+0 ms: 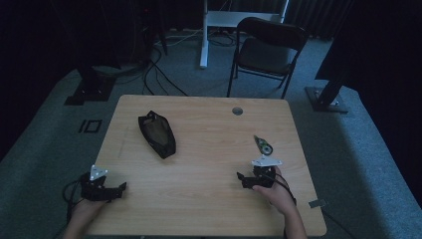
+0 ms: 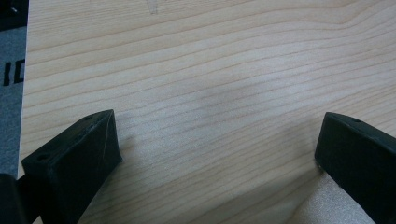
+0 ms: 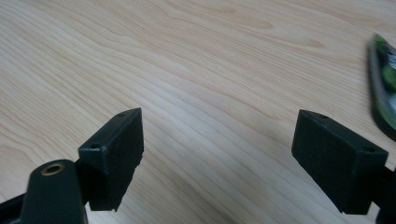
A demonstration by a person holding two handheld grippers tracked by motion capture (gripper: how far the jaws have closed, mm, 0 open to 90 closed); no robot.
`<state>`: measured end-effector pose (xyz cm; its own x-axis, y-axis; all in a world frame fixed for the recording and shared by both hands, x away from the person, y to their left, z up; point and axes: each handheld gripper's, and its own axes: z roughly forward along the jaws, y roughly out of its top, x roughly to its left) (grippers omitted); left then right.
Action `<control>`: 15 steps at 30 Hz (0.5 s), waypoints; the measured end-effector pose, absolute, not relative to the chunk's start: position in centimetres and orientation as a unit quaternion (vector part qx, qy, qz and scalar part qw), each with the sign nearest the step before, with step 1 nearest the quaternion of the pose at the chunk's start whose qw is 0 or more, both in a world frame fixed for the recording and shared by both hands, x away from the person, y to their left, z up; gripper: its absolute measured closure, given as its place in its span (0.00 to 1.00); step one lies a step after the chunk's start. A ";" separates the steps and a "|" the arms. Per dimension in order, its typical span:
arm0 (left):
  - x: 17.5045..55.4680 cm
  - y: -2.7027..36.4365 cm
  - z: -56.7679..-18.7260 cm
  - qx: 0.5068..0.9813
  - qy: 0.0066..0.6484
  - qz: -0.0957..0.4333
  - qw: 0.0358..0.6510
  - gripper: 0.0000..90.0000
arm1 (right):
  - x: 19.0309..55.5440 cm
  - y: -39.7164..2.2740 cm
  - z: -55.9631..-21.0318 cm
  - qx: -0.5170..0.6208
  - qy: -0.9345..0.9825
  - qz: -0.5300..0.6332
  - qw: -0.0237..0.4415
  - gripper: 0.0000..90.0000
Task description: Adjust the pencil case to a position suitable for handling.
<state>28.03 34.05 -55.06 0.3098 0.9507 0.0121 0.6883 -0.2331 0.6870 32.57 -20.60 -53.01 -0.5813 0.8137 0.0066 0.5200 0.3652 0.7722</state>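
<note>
A black mesh pouch [image 1: 157,133] lies on the left half of the wooden table [image 1: 209,124]. A small green and black object [image 1: 263,144] lies at the right, just beyond my right gripper [image 1: 247,176]; its edge also shows at the right of the right gripper view, object [image 3: 384,84]. The right gripper [image 3: 219,144] is open with bare wood between its jaws. My left gripper [image 1: 117,188] rests near the table's front left corner. In its own view the left gripper [image 2: 217,149] is open over bare wood, close to the table's left edge.
A round cable hole [image 1: 237,110] sits near the table's far edge. Behind the table stand a black folding chair [image 1: 266,50], a white desk leg [image 1: 203,35] and dark stand bases with cables on the grey carpet.
</note>
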 end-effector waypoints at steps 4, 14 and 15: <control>28.0 34.0 -55.1 0.753 0.544 0.222 0.296 0.00 | 32.8 -19.4 -52.9 0.403 0.809 0.383 0.191 0.18; 28.0 34.0 -55.1 0.753 0.544 0.222 0.296 0.00 | 33.2 -16.0 -52.9 0.379 0.822 0.387 0.178 0.18; 28.0 34.0 -55.1 0.753 0.544 0.222 0.296 0.00 | 33.3 -15.7 -52.9 0.377 0.822 0.388 0.178 0.18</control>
